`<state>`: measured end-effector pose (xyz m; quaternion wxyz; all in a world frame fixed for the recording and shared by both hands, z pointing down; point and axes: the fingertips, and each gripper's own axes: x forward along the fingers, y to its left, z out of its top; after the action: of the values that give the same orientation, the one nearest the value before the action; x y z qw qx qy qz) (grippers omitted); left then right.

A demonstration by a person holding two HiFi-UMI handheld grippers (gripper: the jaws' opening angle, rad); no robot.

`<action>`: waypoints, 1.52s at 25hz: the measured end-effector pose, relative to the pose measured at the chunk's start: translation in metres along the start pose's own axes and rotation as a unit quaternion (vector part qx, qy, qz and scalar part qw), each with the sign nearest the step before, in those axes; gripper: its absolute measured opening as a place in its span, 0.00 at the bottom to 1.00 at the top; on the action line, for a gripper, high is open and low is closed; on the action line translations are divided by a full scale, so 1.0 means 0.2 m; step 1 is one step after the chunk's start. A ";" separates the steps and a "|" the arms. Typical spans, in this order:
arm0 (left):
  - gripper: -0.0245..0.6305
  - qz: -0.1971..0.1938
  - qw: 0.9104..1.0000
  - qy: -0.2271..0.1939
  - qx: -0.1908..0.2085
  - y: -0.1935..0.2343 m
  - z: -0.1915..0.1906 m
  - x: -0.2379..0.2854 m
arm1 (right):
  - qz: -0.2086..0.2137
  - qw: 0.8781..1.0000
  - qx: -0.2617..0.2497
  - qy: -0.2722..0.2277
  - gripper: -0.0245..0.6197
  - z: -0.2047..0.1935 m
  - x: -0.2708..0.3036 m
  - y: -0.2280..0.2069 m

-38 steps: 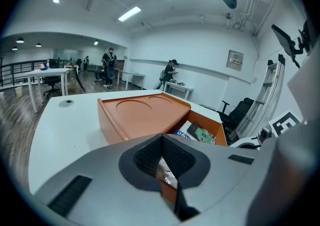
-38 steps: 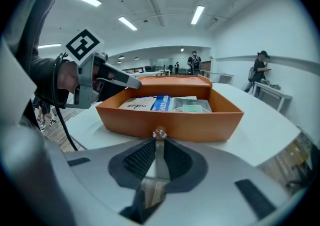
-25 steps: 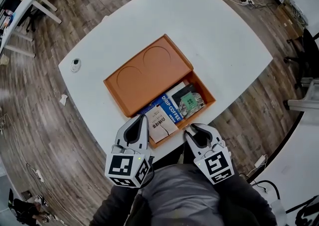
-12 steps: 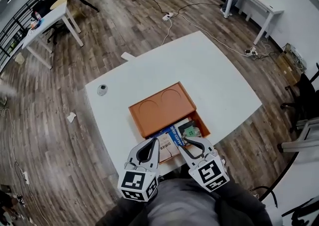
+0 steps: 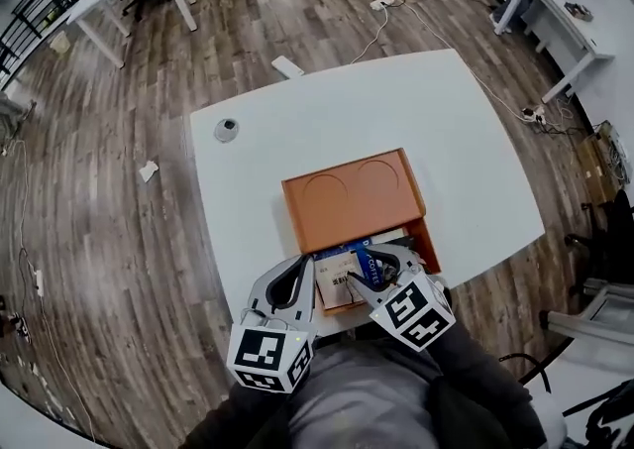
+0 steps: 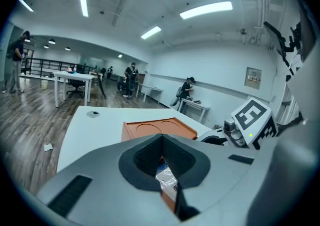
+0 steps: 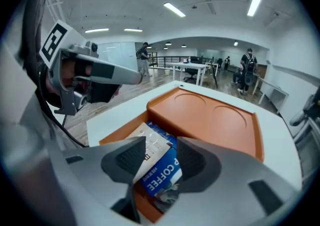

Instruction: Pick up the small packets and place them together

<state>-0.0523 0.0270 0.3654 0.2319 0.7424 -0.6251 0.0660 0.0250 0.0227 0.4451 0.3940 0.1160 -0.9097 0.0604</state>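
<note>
On the white table (image 5: pixel 297 130) lies an orange box (image 5: pixel 352 194), its lid with two round hollows at 12 o'clock and the open compartment at 6 o'clock, nearest the person. The small packets lie there: a blue coffee packet (image 7: pixel 162 175) overlapping a pale packet (image 7: pixel 150 142). From the head view both grippers cover much of them, so I cannot count them. The right gripper (image 7: pixel 162 157) hangs over the compartment; its jaws have just been opening and stand apart, the blue packet showing in the gap with neither pad pressing on it. The left gripper (image 6: pixel 161 137), at 7 o'clock of the box, has its tips together on nothing; only a silvery sliver shows beneath them. A small round object (image 5: pixel 227 129) sits at 10 o'clock, too small to identify.
</note>
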 end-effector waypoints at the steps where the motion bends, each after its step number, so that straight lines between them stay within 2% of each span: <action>1: 0.04 0.005 1.000 0.001 -0.005 0.01 -0.01 0.00 | 0.005 1.000 -0.008 0.013 0.33 -0.01 0.03 -0.01; 7: 0.04 0.033 0.999 0.012 -0.028 0.05 -0.05 -0.01 | 0.035 0.995 -0.036 0.085 0.36 -0.11 0.19 0.02; 12: 0.04 0.047 0.998 0.017 -0.037 0.12 -0.11 -0.03 | 0.040 0.992 -0.062 0.103 0.34 -0.14 0.25 0.05; 14: 0.04 0.047 0.998 0.018 -0.040 0.12 -0.12 -0.03 | 0.035 0.992 -0.070 0.103 0.26 -0.13 0.26 0.05; 15: 0.04 0.045 0.998 0.017 -0.041 0.12 -0.12 -0.04 | 0.032 0.992 -0.073 0.102 0.09 -0.14 0.26 0.05; 19: 0.04 0.036 0.999 0.009 -0.037 0.10 -0.08 -0.05 | 0.018 0.993 -0.078 0.083 0.06 -0.11 0.24 0.05; 30: 0.04 0.012 0.999 -0.036 -0.012 0.10 0.07 -0.13 | -0.055 0.995 -0.078 -0.002 0.05 0.19 -0.05 0.04; 38: 0.04 0.012 0.999 -0.044 -0.001 0.05 0.15 -0.10 | -0.065 0.995 -0.071 -0.039 0.05 0.31 -0.15 -0.05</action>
<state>-0.0727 0.0317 0.3339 0.2044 0.7370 -0.6432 0.0355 0.0035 0.0063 0.3821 0.3690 0.1490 -0.9168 -0.0347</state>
